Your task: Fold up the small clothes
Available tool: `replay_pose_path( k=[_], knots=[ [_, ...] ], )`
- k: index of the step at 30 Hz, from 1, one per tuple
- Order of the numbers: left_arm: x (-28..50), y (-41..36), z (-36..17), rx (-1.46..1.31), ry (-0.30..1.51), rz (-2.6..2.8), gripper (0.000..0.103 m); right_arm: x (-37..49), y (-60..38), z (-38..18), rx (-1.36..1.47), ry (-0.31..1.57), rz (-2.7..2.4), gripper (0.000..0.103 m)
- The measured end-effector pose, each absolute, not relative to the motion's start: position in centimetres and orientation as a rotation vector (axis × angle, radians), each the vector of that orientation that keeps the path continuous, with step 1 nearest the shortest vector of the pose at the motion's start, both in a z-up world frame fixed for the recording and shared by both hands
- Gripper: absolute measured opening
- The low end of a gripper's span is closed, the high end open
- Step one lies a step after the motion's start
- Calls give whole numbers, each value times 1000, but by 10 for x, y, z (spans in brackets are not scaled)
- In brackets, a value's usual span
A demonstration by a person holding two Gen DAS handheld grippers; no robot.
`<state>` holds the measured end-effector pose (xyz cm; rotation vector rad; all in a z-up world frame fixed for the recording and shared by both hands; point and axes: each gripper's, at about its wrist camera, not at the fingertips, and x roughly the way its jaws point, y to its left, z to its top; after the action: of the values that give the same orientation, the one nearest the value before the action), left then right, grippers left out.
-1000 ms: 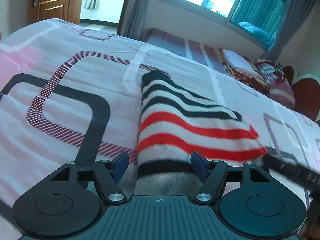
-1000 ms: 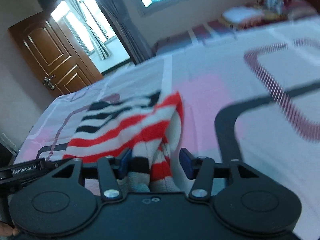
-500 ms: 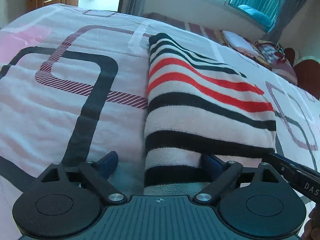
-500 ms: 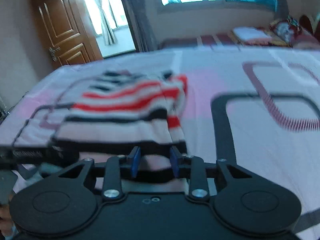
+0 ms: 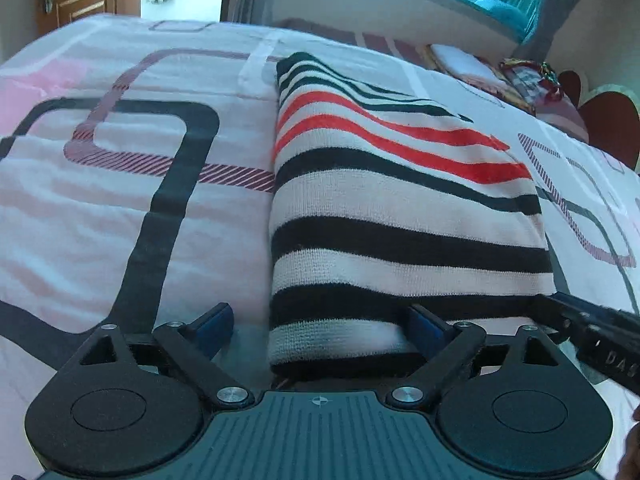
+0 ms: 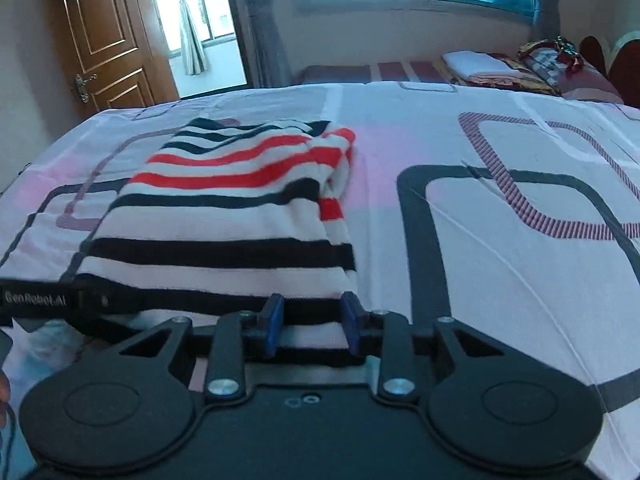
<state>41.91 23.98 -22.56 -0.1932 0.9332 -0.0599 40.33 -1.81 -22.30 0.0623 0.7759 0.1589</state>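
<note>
A small striped knit garment (image 5: 400, 208), white with black and red stripes, lies folded on the bed. It also shows in the right wrist view (image 6: 240, 216). My left gripper (image 5: 324, 324) is wide open at the garment's near left corner, with the hem lying between its fingers. My right gripper (image 6: 310, 316) sits at the garment's near right corner. Its jaws stand a narrow gap apart over the hem, not pinching it. Each gripper shows at the edge of the other's view.
The bed sheet (image 6: 500, 240) is white and pink with black and red line patterns. Folded clothes (image 6: 500, 68) are piled at the far end of the bed. A wooden door (image 6: 108, 44) and windows stand beyond.
The garment's near edge came down flat onto the bed. My left gripper opened wide and let it go. My right gripper narrowed, then parted a little.
</note>
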Motion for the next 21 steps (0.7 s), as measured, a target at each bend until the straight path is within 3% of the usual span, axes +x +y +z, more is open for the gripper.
replay_pose_path(
  k=[7,11,14,21],
  knots=[
    [419,239,-219,-183,943,-60,92,397,-20,-227,65,803,141,33],
    [422,242,-189,-196,829,-60,92,397,-26,-201,120,747,148,34],
    [450,240,-180,-173,817,-65,92,414,-21,-180,104,689,156,34],
    [524,241,-197,-139,844,-16,92,490,-6,-191,133,698,131,34]
  ],
)
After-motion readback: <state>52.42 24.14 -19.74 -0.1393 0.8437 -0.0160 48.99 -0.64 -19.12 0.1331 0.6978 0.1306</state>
